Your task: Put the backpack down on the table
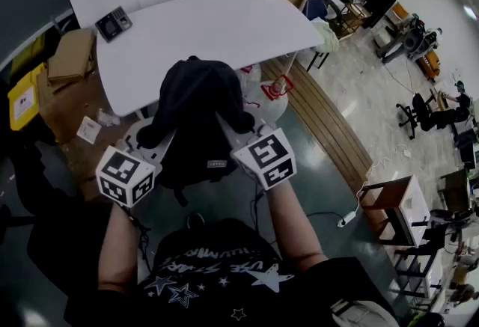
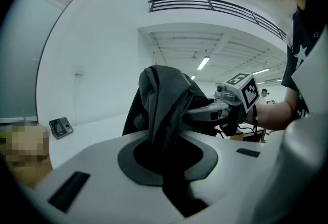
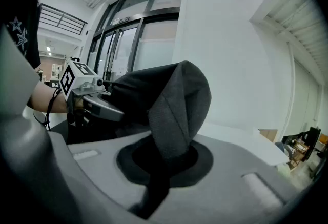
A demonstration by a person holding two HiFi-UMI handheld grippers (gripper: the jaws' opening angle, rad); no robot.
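I hold the black cloth backpack (image 1: 196,112) up in the air with both claws. My left claw (image 1: 159,144) is pinched tight on a fold of cloth on its left side. My right claw (image 1: 230,129) is pinched tight on a fold on its right side. The backpack hangs between them, just in front of the near edge of the big white table (image 1: 224,26) and above the dark floor (image 1: 314,161). A small dark gadget (image 1: 113,22) lies on the table's far left corner.

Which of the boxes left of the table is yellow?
The yellow box is the one at the head view's far left edge, with a small white label. The brown cardboard box lies closer to the white table.
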